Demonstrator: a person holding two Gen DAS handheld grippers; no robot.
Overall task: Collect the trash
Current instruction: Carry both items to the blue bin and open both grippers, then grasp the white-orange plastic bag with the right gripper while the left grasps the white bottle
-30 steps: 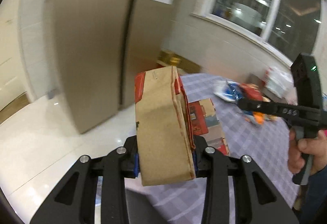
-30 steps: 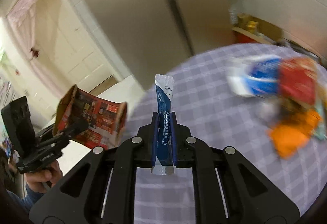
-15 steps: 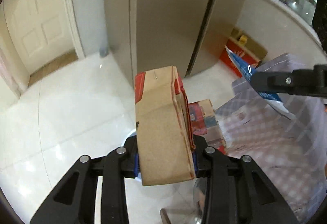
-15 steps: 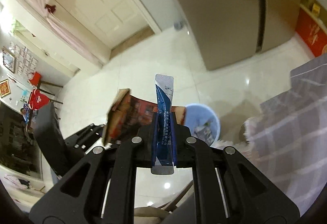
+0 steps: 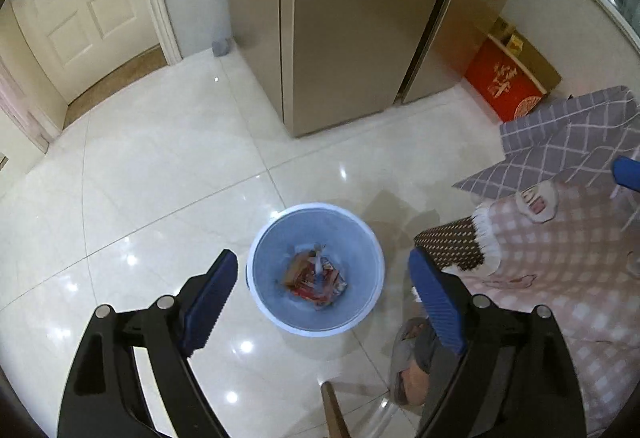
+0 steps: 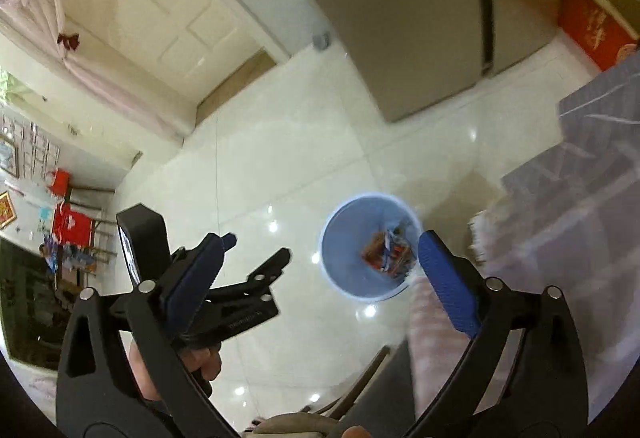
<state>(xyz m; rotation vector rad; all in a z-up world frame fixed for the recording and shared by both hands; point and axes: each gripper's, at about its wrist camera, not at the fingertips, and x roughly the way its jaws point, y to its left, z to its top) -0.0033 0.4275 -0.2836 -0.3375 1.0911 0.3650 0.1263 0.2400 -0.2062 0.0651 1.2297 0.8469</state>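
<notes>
Now, left wrist view:
Left gripper (image 5: pixel 322 270): jaws spread wide, nothing between the blue pads (image 5: pixel 210 296); it looks straight down at the floor.
Bin (image 5: pixel 368 250): pale blue, round, standing on the glossy white tile floor (image 5: pixel 160 174) — framed between the two fingers.
Trash (image 5: pixel 314 276): red, orange and clear wrappers lying in a heap at the bottom of the bin.
Refrigerator (image 5: pixel 352 10): tall, beige-gold, two doors, beyond the bin.
Tablecloth (image 5: pixel 568 142): grey check, hanging at the right edge; a pink checked cushion (image 5: pixel 568 258) sits just below it.
Red box (image 5: pixel 506 82): on the floor against the wall, right of the refrigerator.

Right wrist view:
Right gripper (image 6: pixel 320 266): also spread open and empty — blue pads (image 6: pixel 450 282) far apart.
Bin (image 6: pixel 340 246): on the floor below, close to the right finger; the trash (image 6: pixel 386 252) shows as a small red and blue pile inside.
Left gripper (image 6: pixel 256 266): seen from the side at lower left, fingers parted, its handle in the person's left hand (image 6: pixel 200 362).
Door (image 6: pixel 160 6): cream, panelled, at upper left.
</notes>
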